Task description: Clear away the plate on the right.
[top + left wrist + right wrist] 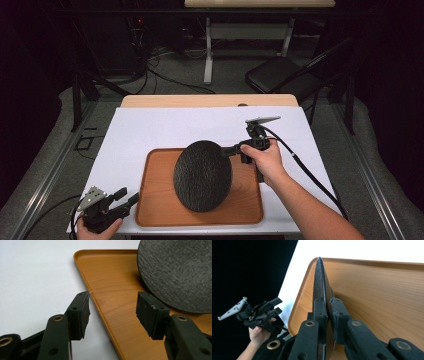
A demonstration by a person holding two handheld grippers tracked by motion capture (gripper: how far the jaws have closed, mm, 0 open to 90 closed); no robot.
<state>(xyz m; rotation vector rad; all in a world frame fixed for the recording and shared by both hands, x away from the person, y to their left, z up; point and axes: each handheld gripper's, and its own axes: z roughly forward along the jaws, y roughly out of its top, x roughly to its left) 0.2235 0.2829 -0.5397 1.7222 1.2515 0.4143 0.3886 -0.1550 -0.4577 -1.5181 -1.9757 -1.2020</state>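
In the high view, a wooden tray (150, 210) lay on the white table cover (150, 125) at about 6 o'clock from the table's centre. A dark round plate (202, 175) stood tilted over the tray, its lower edge resting on the wood. The right hand (265, 160) reached in from 5 o'clock, forearm angled toward 11 o'clock, holding the right gripper (231, 149) clamped on the plate's rim at about 1 o'clock. The left hand (97, 229) sat low at 7 o'clock, just off the tray's near-left corner, with the left gripper (127, 197) pointing toward 2 o'clock, its jaws parted.

In the left gripper view, the left gripper (112, 307) stood wide apart with nothing between its jaws, straddling the tray's (105, 277) rim; the plate (177, 272) rose at 1 o'clock.

In the right gripper view, the right gripper (327, 312) pinched the plate's (319, 277) thin edge, seen edge-on above the tray (382, 300). The left hand (258, 333) held its gripper at 8 o'clock.
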